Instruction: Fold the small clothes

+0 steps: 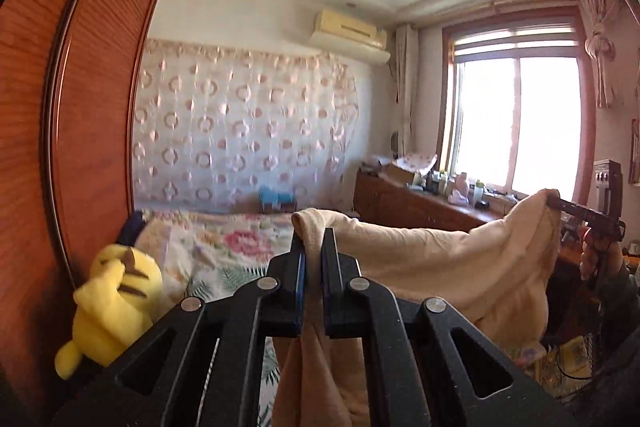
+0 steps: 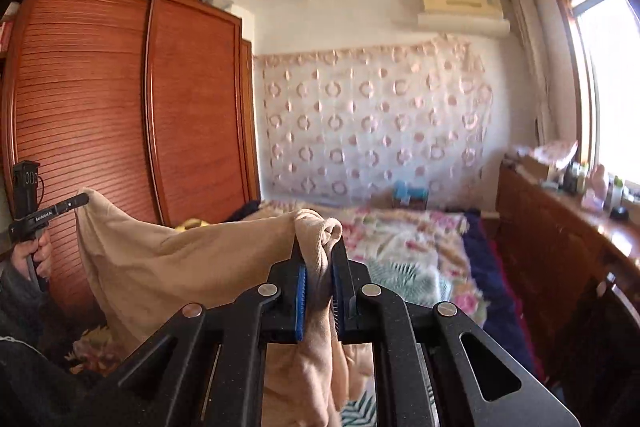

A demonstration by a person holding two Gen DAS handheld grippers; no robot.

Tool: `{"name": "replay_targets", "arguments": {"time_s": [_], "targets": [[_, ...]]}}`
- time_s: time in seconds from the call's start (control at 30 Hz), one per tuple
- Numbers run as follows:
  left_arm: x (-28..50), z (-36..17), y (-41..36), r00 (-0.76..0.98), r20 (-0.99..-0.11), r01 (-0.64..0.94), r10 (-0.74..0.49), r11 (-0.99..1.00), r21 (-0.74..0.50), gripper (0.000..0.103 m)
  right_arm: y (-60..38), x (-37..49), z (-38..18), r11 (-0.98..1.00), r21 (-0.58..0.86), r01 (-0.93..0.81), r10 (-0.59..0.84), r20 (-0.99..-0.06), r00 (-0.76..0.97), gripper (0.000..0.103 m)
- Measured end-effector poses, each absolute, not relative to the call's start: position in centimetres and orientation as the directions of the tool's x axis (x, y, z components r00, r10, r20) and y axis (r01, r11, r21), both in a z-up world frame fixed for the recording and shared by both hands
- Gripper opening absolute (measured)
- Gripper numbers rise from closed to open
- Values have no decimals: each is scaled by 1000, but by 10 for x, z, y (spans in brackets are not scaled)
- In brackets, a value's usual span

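A beige small garment (image 1: 448,259) hangs in the air above the bed, stretched between my two grippers. My left gripper (image 1: 314,239) is shut on one top corner of it; cloth bunches between the blue pads and hangs below. My right gripper (image 2: 319,247) is shut on the other top corner of the beige garment (image 2: 180,259). In the left wrist view the right gripper (image 1: 554,197) shows at the far right, pinching the cloth. In the right wrist view the left gripper (image 2: 84,201) shows at the far left, doing the same. The garment sags between them.
A bed with a floral cover (image 1: 224,247) lies below and ahead. A yellow plush toy (image 1: 112,299) sits by the wooden wardrobe (image 2: 120,107) on the left. A wooden sideboard (image 2: 560,239) with bottles stands under the window on the right.
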State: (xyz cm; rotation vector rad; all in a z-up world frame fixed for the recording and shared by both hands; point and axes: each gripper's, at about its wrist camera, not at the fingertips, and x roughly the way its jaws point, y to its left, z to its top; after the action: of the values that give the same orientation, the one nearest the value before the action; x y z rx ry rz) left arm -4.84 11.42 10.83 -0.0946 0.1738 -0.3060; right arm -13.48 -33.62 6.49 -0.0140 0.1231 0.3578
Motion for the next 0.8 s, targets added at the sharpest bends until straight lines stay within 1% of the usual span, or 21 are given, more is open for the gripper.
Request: {"name": "replay_targets", "arguments": {"time_s": [0.33, 0.47, 0.53, 0.6, 0.63, 0.67, 0.73, 0.8], "targets": [[-32, 191, 114, 964, 16, 266, -266, 964, -26, 7, -332, -167, 131, 944, -137, -300, 307, 34, 951, 10], [-15, 210, 119, 974, 41, 225, -225, 974, 6, 7, -332, -163, 152, 949, -169, -268, 284, 81, 955, 10], [6, 214, 122, 979, 31, 201, -202, 979, 10, 7, -333, -148, 159, 954, -181, -238, 256, 84, 963, 10], [31, 210, 122, 983, 3, 183, -183, 983, 14, 7, -336, -126, 165, 959, -185, -212, 227, 64, 972, 10], [46, 206, 121, 985, -15, 173, -173, 985, 15, 7, -333, -113, 159, 962, -185, -203, 216, 49, 975, 10], [57, 199, 118, 985, -39, 167, -167, 986, 15, 7, -323, -93, 141, 962, -178, -206, 213, 22, 977, 10], [97, 178, 117, 986, -94, 144, -141, 989, 27, 7, -302, -65, 141, 963, -183, -198, 198, -18, 980, 10], [133, 153, 119, 983, -142, 122, -115, 992, 40, 7, -293, -25, 130, 962, -190, -196, 184, -77, 980, 10]]}}
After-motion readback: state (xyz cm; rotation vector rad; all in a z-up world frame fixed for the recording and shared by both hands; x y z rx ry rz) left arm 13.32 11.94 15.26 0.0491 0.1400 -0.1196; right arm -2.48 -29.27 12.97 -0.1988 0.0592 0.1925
